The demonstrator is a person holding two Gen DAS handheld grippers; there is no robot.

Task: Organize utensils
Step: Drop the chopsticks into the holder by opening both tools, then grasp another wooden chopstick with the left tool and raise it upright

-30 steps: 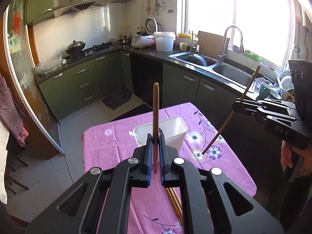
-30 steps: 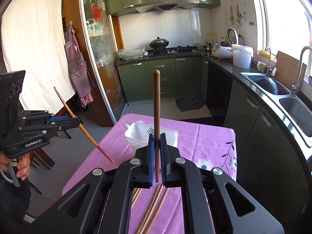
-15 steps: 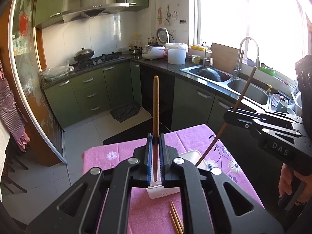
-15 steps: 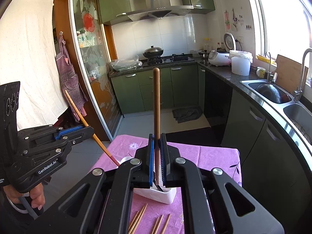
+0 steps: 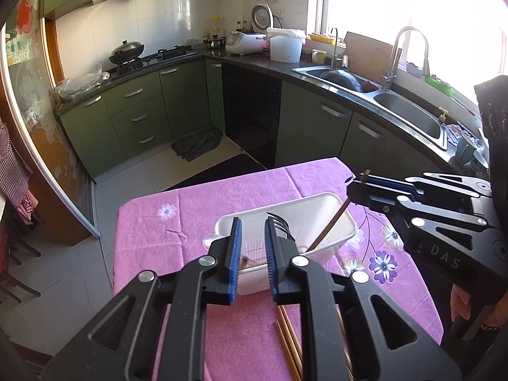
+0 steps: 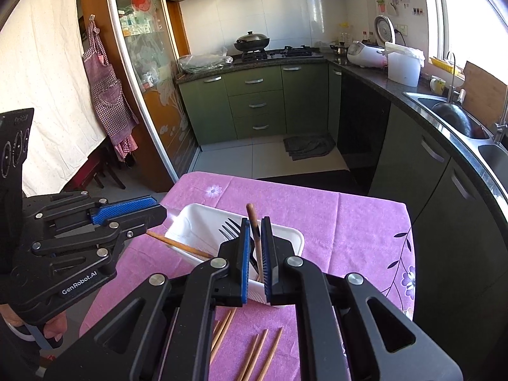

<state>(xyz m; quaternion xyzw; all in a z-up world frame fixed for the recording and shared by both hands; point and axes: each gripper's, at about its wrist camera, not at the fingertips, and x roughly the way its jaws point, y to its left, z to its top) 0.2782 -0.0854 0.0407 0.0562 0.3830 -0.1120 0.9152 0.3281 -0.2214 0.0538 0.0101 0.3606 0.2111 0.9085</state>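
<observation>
A white plastic basket (image 5: 341, 222) (image 6: 190, 222) sits on the pink flowered tablecloth and holds a dark fork (image 6: 230, 230). My left gripper (image 5: 253, 255) is open just over the basket's near edge; the chopstick it held lies in the basket (image 6: 177, 245). My right gripper (image 6: 254, 254) is open too, jaws apart, with a brown chopstick (image 6: 255, 231) standing loose between them, its lower end in the basket; it also shows in the left wrist view (image 5: 330, 230). Several more chopsticks (image 6: 254, 354) (image 5: 287, 346) lie on the cloth in front of the basket.
The small table (image 5: 177, 222) stands in a kitchen with green cabinets. A counter with a double sink (image 5: 397, 108) runs along the right. A tiled floor with a dark mat (image 5: 197, 146) lies beyond the table's far edge.
Both grippers came down to the basket and opened. The left one's chopstick has dropped into the basket. The right one's chopstick has slid down between the open jaws.
</observation>
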